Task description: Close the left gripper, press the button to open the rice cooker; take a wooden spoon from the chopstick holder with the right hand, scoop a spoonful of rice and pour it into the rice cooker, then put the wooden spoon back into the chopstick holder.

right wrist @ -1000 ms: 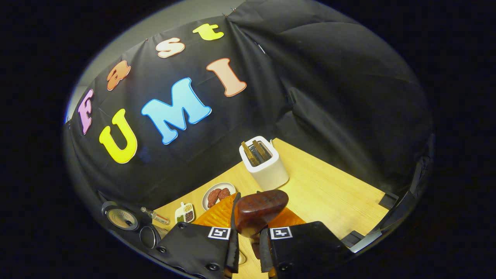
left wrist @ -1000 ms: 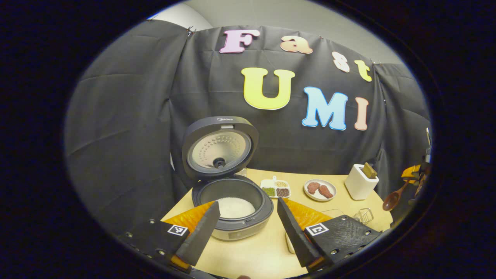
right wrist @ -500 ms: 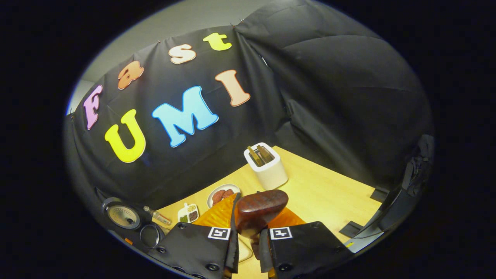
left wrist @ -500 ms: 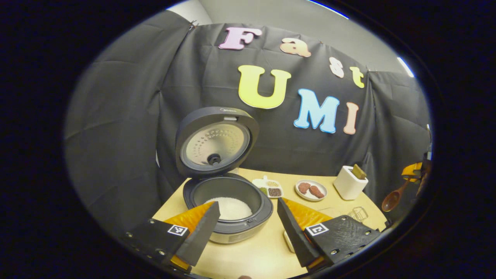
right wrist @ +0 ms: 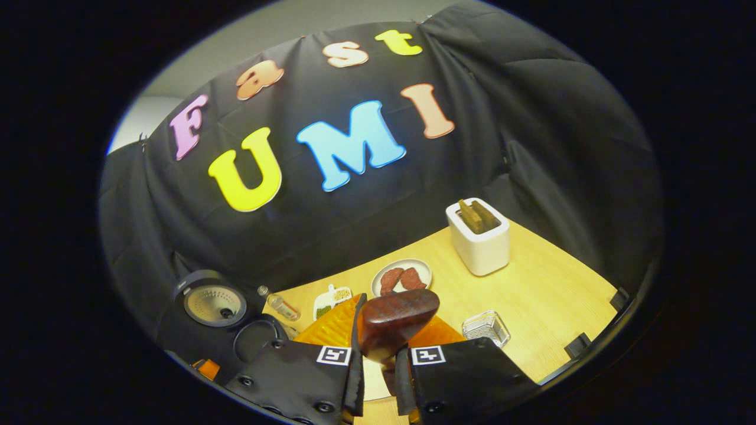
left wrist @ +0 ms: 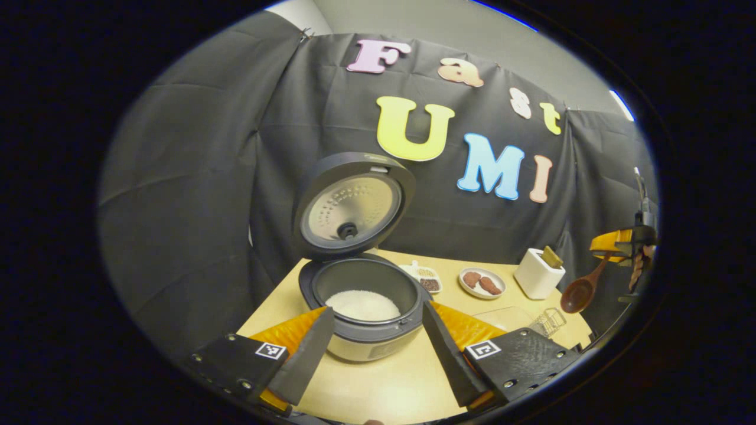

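Note:
The dark rice cooker stands with its lid up and white rice in the pot. My left gripper is open just in front of it, holding nothing. At the far right of the left gripper view, my right gripper hangs above the table edge, shut on the wooden spoon, whose bowl points down. In the right gripper view the spoon's bowl sticks out between the fingers of that gripper. The white chopstick holder with wooden utensils stands at the back right; it also shows at the back as the chopstick holder.
On the wooden table lie a plate of meat, a divided seasoning dish, a small glass bottle and a clear wire basket. The cooker's lid is at the lower left there.
My right gripper has swung left with the spoon, bringing the cooker and basket further into its view. In the left gripper view it has risen slightly. The left gripper stays open.

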`<state>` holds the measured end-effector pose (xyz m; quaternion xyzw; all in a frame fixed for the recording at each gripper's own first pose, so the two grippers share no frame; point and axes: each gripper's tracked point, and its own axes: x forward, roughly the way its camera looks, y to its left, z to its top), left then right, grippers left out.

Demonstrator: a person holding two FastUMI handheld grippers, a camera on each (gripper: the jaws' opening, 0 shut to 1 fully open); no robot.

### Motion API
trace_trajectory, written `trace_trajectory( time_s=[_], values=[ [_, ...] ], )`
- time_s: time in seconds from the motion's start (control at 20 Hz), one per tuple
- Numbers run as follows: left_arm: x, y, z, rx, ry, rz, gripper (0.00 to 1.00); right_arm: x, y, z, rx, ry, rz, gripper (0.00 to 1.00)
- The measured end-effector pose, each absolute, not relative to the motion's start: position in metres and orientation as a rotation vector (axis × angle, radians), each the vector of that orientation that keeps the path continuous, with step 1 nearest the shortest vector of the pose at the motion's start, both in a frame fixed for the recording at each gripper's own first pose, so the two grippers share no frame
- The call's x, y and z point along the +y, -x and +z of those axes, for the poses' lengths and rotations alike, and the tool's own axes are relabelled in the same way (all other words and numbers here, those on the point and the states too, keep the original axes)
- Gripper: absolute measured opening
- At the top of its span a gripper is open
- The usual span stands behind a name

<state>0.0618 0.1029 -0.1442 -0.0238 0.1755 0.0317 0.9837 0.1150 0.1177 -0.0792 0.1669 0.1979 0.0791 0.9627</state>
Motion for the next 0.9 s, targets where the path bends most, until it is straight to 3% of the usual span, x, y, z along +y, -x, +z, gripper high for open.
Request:
trace_trajectory(
  time_s=[0.35,0.4,0.55,0.9],
  values=[
    [0.126,-0.036,-0.164,0.380,0.099,0.139,0.92,0.176,-0.150,-0.165,0.521,-0.092,0.257,0.23],
    [0.128,-0.033,-0.165,0.383,0.104,0.144,0.92,0.181,-0.156,-0.178,0.543,-0.062,0.260,0.19],
    [0.132,-0.025,-0.167,0.382,0.103,0.159,0.94,0.196,-0.166,-0.211,0.602,-0.003,0.273,0.23],
    [0.134,-0.010,-0.173,0.388,0.117,0.188,0.94,0.204,-0.155,-0.269,0.726,0.094,0.285,0.19]
  ],
)
